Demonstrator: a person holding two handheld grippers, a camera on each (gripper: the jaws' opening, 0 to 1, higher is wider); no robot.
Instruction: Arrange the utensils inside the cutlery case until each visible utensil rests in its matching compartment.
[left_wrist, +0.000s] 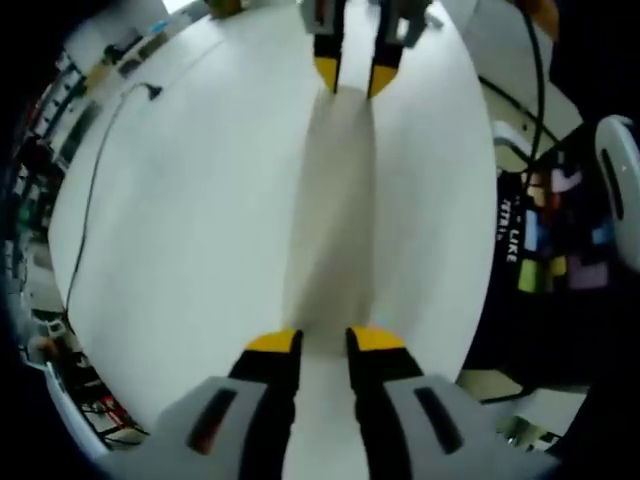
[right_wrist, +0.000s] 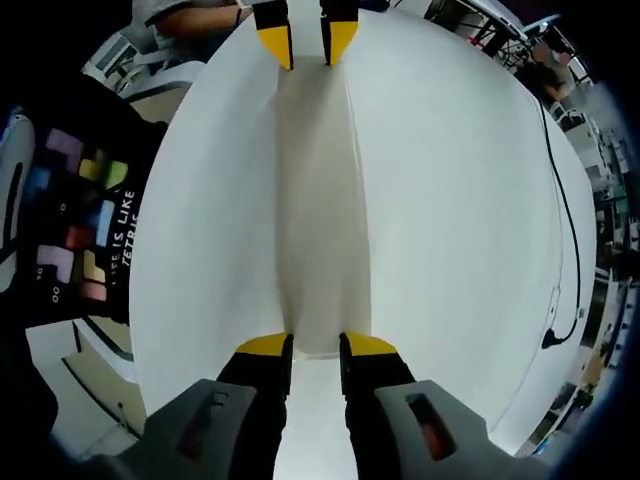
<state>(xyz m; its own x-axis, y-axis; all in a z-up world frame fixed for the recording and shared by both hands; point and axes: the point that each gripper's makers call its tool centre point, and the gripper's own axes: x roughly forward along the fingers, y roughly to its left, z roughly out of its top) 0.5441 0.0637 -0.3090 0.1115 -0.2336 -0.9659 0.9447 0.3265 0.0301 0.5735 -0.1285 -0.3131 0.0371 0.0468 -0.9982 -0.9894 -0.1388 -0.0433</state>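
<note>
A long white case (left_wrist: 335, 210) lies lengthwise on the white table (left_wrist: 200, 220), running from my left gripper (left_wrist: 325, 340) to my right gripper (left_wrist: 353, 80) at the top. The yellow-tipped jaws of each gripper stand close together over one end of the case. In the right gripper view the same case (right_wrist: 315, 200) stretches from my right gripper (right_wrist: 315, 347) up to the left gripper (right_wrist: 307, 45). I cannot make out any utensils or compartments on it.
A black cable (left_wrist: 95, 190) snakes over the table's left side and reappears as the cable (right_wrist: 565, 250). A person in a black shirt with coloured blocks (left_wrist: 545, 240) stands at the table edge, also visible as the person (right_wrist: 80, 240). Cluttered shelves lie beyond the table.
</note>
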